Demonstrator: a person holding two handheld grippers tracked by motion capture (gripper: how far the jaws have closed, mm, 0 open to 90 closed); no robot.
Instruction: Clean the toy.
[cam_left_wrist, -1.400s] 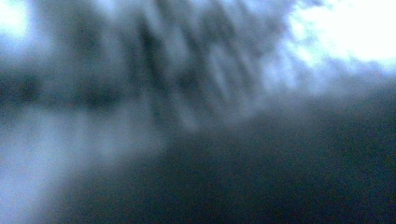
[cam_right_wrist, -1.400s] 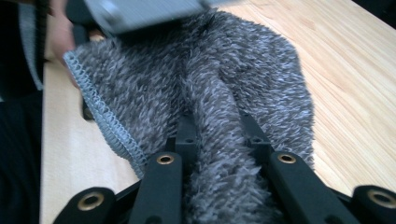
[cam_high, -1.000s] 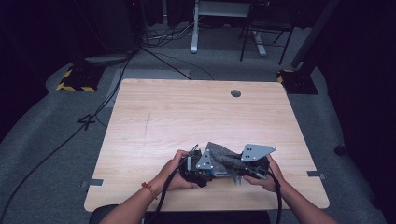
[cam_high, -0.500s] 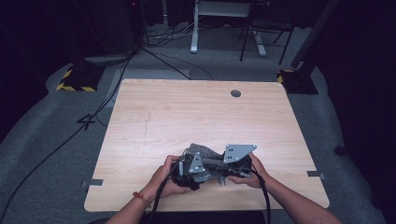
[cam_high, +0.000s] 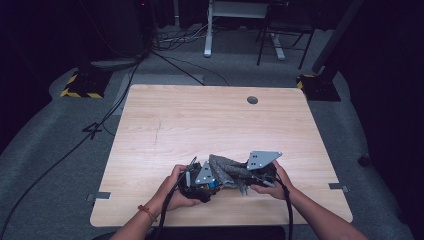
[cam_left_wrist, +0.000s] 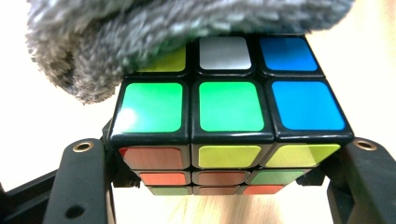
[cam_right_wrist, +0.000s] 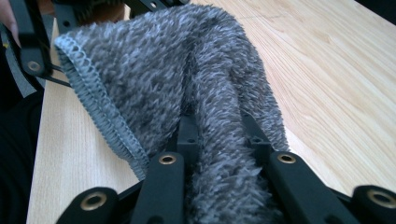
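Beyond the desk (cam_high: 200, 120) stood a white stand (cam_high: 207, 30) and a dark chair (cam_high: 280, 35), cables (cam_high: 170, 42) trailed across the floor (cam_high: 60, 150), and hazard-striped blocks (cam_high: 80, 87) flanked its far corners.

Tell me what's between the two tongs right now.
A grey fuzzy cloth bridges them in the high view: the right tongs pinch it, and it drapes over the puzzle cube clamped in the left tongs.

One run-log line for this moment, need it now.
left tongs: shut on puzzle cube | right tongs: shut on grey cloth | cloth draped over cube top | table near edge
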